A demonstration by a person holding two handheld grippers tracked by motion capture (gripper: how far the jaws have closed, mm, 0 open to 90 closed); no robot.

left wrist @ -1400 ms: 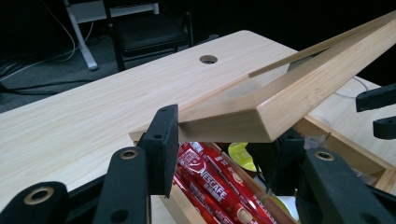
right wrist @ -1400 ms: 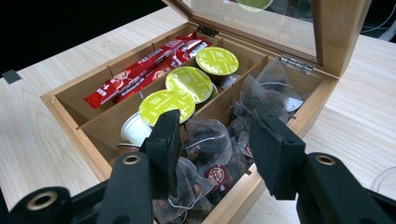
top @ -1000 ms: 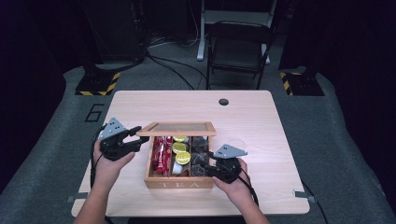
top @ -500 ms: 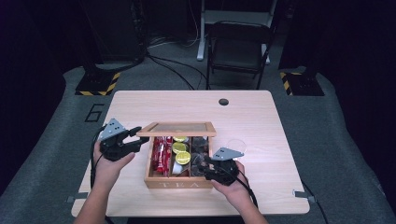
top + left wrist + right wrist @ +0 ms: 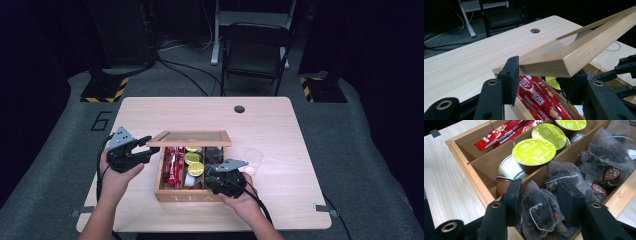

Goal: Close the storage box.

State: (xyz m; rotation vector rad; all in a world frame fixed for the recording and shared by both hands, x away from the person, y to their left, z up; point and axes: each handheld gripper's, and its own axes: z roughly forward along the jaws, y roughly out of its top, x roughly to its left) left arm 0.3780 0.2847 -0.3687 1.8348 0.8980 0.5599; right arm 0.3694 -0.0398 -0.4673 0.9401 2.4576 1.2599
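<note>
We hold the left claw (image 5: 145, 148) at the left end of the raised lid (image 5: 190, 138) of the wooden tea box (image 5: 181, 194), which sits on the near middle of the table (image 5: 280, 125). In the left gripper view the claw's jaws are closed on the lid's (image 5: 564, 62) left corner, one on each side of the wooden frame, so the lid is propped open. The lid's long axis runs left to right across the table, and it tilts up from its far, hinged edge, its glass pane facing us.

Our right claw (image 5: 212, 172) dips into the box's right compartment from the near right. In the right gripper view its jaws stand about half open, with a mesh tea bag (image 5: 539, 211) of dark dried flowers between them; the pads lie right against the bag's sides, and we cannot tell whether they pinch it. The bag stands roughly upright among other tea bags (image 5: 610, 157).

The middle compartment holds green-lidded capsules (image 5: 534, 151), and the left one red coffee sticks (image 5: 499, 133) lying near to far. A clear cup (image 5: 252, 156) stands just right of the box.
</note>
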